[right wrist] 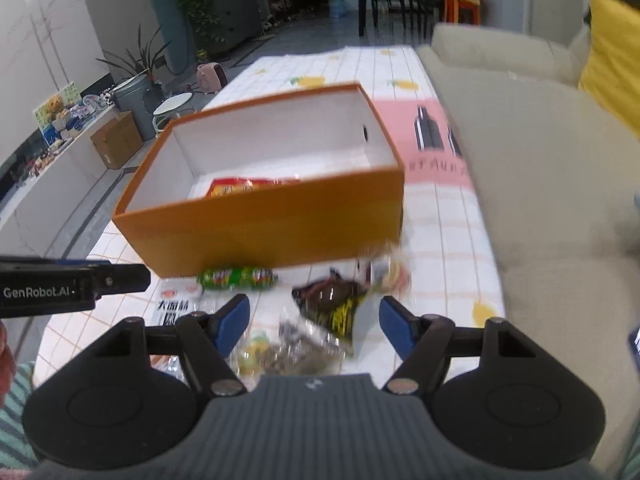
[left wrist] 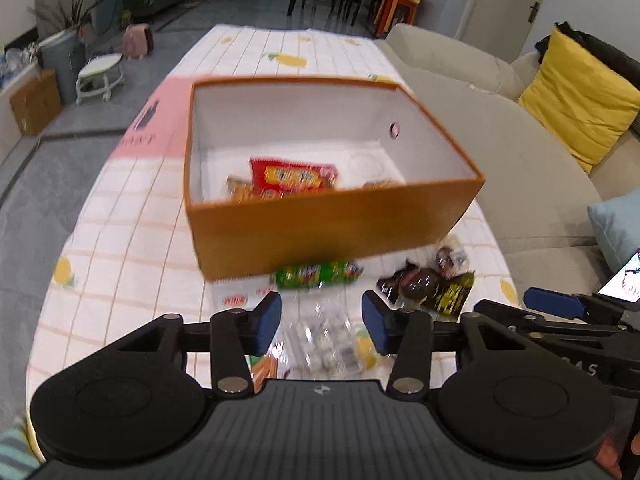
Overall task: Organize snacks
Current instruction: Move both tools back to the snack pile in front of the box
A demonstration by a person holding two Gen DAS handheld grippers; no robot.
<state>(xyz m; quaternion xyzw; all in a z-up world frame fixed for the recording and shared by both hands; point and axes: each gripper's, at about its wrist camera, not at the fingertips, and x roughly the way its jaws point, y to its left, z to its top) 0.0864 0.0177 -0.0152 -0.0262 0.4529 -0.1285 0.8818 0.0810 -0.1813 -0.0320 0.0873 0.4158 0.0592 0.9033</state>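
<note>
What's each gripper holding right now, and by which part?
Nothing. The left gripper and right gripper both have open jaws above the loose snacks near the orange box; no packet is pinched.

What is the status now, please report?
Left gripper open, right gripper open, both empty. Orange box holds red packet; green packet and others outside. Nothing in the way.

A box [left wrist: 332,220] sits on the surface [left wrist: 132,240] with snacks [left wrist: 292,178] inside; more packets [left wrist: 318,274] lie in front; a sofa [left wrist: 500,128] stands right.
</note>
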